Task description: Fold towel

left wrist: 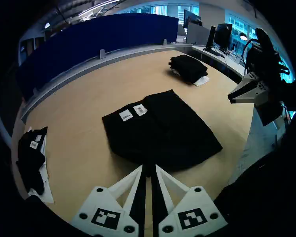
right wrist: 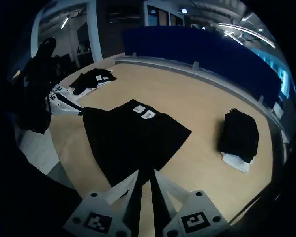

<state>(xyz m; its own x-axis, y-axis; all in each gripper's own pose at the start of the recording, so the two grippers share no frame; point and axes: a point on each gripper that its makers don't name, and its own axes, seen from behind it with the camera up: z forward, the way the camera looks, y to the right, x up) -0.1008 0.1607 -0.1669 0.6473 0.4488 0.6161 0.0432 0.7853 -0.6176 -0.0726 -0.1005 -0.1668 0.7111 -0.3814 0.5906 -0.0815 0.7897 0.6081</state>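
Observation:
A black towel (left wrist: pixel 163 130) with two white labels lies spread on the wooden table (left wrist: pixel 88 102). At the bottom of the left gripper view my left gripper (left wrist: pixel 148 168) is shut on the towel's near edge. The right gripper view shows the same towel (right wrist: pixel 132 138), with the left gripper (right wrist: pixel 81 111) pinching its far-left corner. My right gripper (right wrist: pixel 146 172) is shut, its tips over the towel's near corner. From the left gripper view the right gripper (left wrist: pixel 231 96) hangs beyond the table's right edge, apart from the towel.
A stack of folded black towels (left wrist: pixel 189 67) on a white one sits at the far side of the table (right wrist: pixel 239 136). A loose heap of black towels (left wrist: pixel 31 158) lies at the other end (right wrist: pixel 92 77). A blue partition (left wrist: pixel 100 37) runs along the back.

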